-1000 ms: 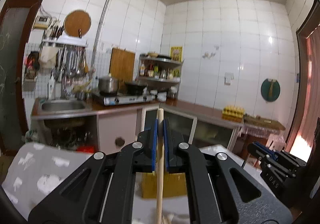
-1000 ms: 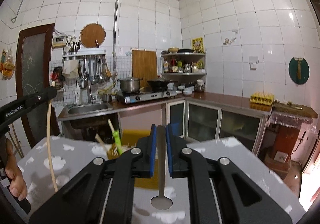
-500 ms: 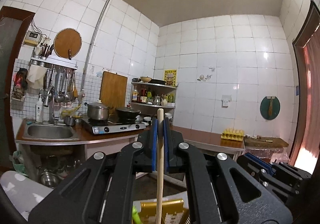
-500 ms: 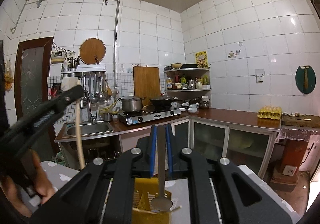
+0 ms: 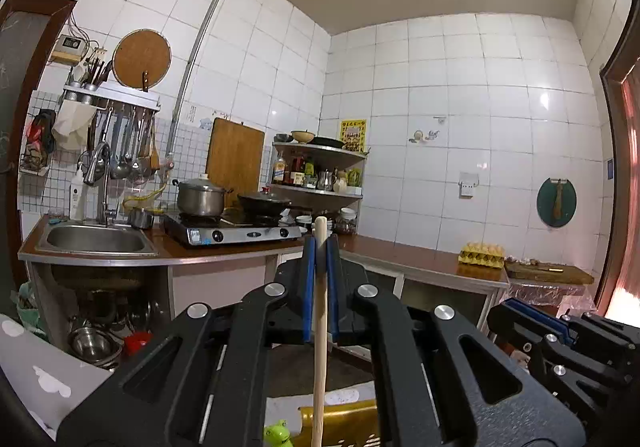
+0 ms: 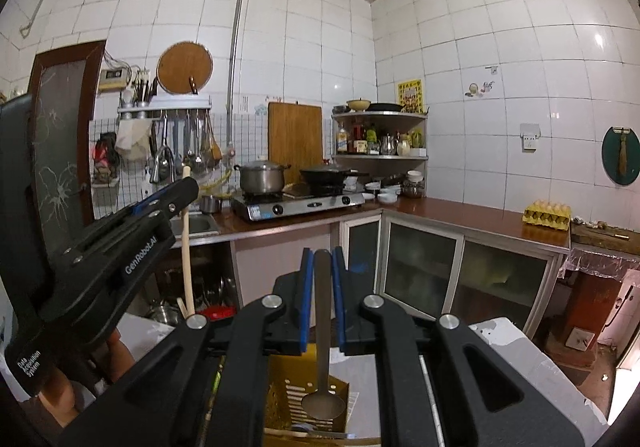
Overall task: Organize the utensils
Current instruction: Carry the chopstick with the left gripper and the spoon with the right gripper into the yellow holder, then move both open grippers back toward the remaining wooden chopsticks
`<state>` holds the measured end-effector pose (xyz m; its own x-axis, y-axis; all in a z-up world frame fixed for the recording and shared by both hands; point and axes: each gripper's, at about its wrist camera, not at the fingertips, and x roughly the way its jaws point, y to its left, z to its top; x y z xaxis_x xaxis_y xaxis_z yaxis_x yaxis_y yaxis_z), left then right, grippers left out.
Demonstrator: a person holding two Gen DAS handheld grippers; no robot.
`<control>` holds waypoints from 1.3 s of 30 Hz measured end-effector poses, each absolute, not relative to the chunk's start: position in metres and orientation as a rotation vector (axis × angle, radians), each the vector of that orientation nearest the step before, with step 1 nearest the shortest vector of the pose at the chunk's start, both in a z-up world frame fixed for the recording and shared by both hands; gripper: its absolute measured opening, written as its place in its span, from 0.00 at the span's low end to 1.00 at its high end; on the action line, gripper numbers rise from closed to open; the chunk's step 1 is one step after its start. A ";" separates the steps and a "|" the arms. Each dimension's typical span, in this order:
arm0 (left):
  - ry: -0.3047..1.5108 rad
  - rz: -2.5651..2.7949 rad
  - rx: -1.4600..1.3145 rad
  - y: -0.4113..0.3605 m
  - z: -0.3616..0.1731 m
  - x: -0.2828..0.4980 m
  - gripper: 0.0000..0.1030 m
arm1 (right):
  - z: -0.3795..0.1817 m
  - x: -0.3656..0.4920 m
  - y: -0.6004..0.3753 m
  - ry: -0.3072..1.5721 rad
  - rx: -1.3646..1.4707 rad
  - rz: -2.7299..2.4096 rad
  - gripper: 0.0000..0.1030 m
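One wooden stick (image 5: 320,327) pinched by left gripper (image 5: 320,243), one metal spoon (image 6: 322,387) pinched by right gripper (image 6: 322,259), one yellow holder (image 6: 296,399) below.

spoon (image 6: 322,331) above holder (image 6: 306,403) — stick (image 6: 186,243) left | table (image 6: 532,363) beneath

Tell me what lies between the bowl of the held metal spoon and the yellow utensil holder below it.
Nothing. In the right wrist view the metal spoon, clamped bowl-down by the right gripper, hangs just above the yellow utensil holder, with no object between.
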<state>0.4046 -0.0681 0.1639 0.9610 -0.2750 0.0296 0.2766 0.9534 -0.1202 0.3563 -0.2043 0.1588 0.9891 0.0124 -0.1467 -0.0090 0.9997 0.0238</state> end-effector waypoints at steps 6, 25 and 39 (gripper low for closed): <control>-0.032 -0.271 -0.150 -0.062 0.161 0.402 0.04 | 0.143 0.364 -0.204 0.188 0.019 0.014 0.09; 0.041 -0.213 -0.109 -0.039 0.182 0.358 0.65 | 0.149 0.346 -0.220 0.286 0.046 -0.023 0.43; 0.218 -0.171 -0.123 0.043 0.173 0.233 0.95 | 0.139 0.237 -0.215 0.327 0.046 -0.058 0.89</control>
